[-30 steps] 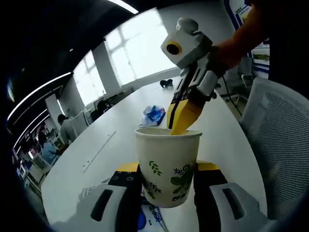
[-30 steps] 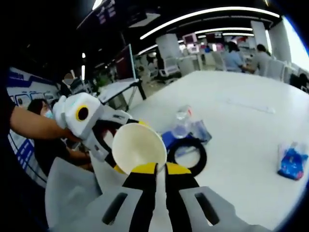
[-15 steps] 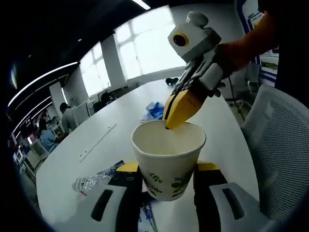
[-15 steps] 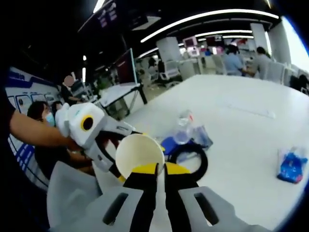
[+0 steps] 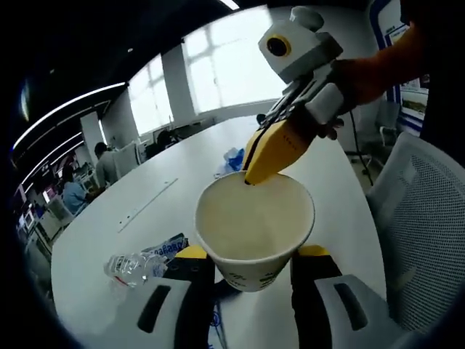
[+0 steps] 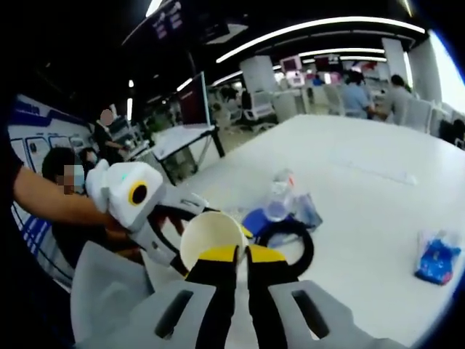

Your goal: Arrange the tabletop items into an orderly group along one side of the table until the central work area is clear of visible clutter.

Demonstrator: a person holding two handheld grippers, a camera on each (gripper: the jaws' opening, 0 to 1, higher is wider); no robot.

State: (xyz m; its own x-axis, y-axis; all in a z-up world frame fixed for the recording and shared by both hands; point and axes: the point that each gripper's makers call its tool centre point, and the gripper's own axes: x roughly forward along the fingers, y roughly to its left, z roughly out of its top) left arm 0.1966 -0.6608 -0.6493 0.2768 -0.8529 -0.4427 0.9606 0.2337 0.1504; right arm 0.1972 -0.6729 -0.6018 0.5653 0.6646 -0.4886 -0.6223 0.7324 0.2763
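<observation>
Bright windows and ceiling light strips are framing a long white oval tabletop (image 5: 131,218) in an open office, where seated people are working at the far end. Off the tabletop, the left claw (image 5: 251,280) is pinching a white paper cup with green leaf print (image 5: 254,229) between its two jaws, mouth tilting toward the camera. The right claw (image 5: 261,161), jaws pressed together, is dipping its yellow tips just over the cup's far rim at twelve o'clock, probably steadying the cup or checking that nothing is inside before it joins the group.

From the right gripper view, the same cup (image 6: 211,240) is sitting at ten o'clock of the right claw (image 6: 234,256), with the left claw (image 6: 174,251) gripping it from the side.

Around them, a crushed clear plastic bottle (image 5: 134,265) is lying on a blue printed wrapper (image 6: 258,218) beside a black ring of cord or tape (image 6: 287,240), and a crumpled blue-and-white packet (image 6: 436,258) is resting well apart at three o'clock. A grey mesh chair back (image 5: 418,218) is crowding the tabletop's near edge, likely limiting where the cup can go down.
</observation>
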